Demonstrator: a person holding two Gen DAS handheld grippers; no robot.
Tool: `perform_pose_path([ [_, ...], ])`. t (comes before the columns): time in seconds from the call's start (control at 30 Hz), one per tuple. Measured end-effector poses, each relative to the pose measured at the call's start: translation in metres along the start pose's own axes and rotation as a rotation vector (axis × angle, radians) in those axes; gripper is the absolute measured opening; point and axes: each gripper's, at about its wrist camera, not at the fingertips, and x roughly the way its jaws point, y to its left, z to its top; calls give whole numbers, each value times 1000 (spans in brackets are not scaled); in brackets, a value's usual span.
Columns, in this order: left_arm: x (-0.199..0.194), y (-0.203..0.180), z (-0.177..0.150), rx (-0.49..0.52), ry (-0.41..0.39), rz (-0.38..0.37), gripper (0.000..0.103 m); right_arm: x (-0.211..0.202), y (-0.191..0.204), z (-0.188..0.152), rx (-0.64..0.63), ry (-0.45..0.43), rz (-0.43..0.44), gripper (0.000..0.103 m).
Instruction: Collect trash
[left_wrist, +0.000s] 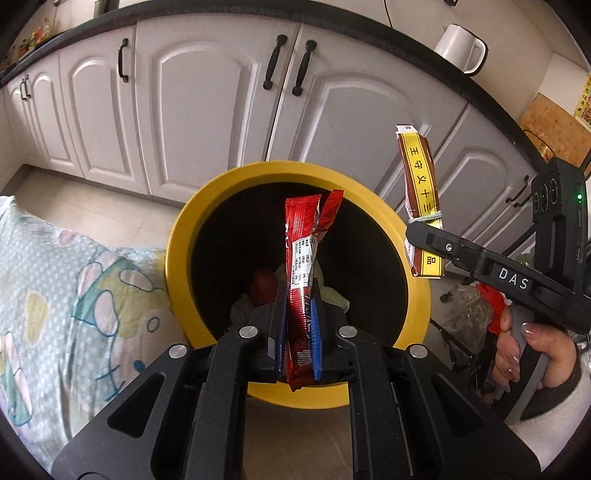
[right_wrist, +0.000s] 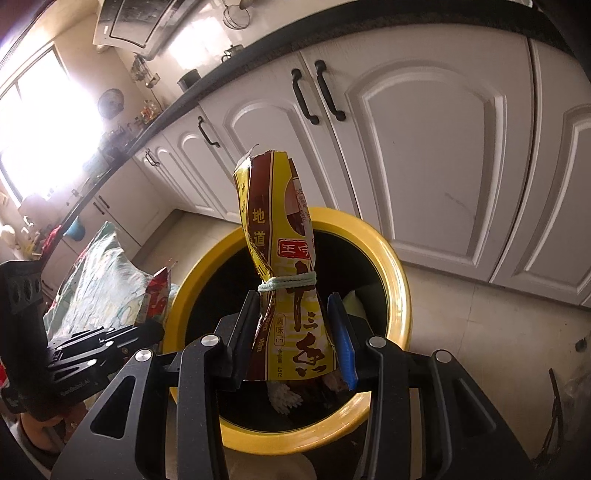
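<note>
A yellow-rimmed trash bin (left_wrist: 177, 243) with a dark inside stands on the floor before white cabinets; some trash lies at its bottom. My left gripper (left_wrist: 299, 328) is shut on a red snack wrapper (left_wrist: 301, 240) that stands up over the bin's opening. My right gripper (right_wrist: 295, 332) is shut on a yellow and brown seasoning packet (right_wrist: 284, 229) tied with a pale band, held above the bin (right_wrist: 400, 295). In the left wrist view the right gripper (left_wrist: 417, 234) and the packet (left_wrist: 421, 177) hang by the bin's right rim, with a hand (left_wrist: 532, 347) on the grip.
White cabinet doors (left_wrist: 207, 110) with black handles run behind the bin under a dark counter. A patterned cloth (left_wrist: 66, 288) lies left of the bin. Bags and clutter (left_wrist: 469, 310) sit on the floor to its right. A white jug (left_wrist: 461, 48) stands on the counter.
</note>
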Motion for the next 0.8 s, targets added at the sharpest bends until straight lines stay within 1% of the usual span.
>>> perform_pose_path([
  [0.27, 16, 3, 3, -3, 32, -8, 8, 11, -4, -1, 18, 33, 2, 37],
  [0.37, 20, 4, 3, -7, 35, -5, 11, 12, -7, -2, 43, 42, 16, 38],
  [0.47, 22, 5, 4, -13, 41, 7, 21, 12, -9, -1, 54, 40, 11, 39],
  [0.53, 21, 7, 4, -15, 42, 18, 34, 10, -12, 0, 70, 32, 11, 44],
  [0.57, 22, 7, 5, -16, 41, 23, 37, 10, -13, 0, 70, 29, 9, 44],
  [0.63, 20, 7, 5, -18, 36, 29, 48, 8, -14, 2, 65, 22, -1, 45],
  [0.67, 18, 8, 5, -19, 33, 32, 50, 7, -14, 3, 64, 18, -5, 45],
  [0.73, 14, 9, 5, -18, 25, 51, 66, 4, -14, 4, 63, 8, -13, 47],
  [0.8, 9, 9, 4, -17, 18, 66, 73, 0, -14, 5, 56, -5, -28, 50],
])
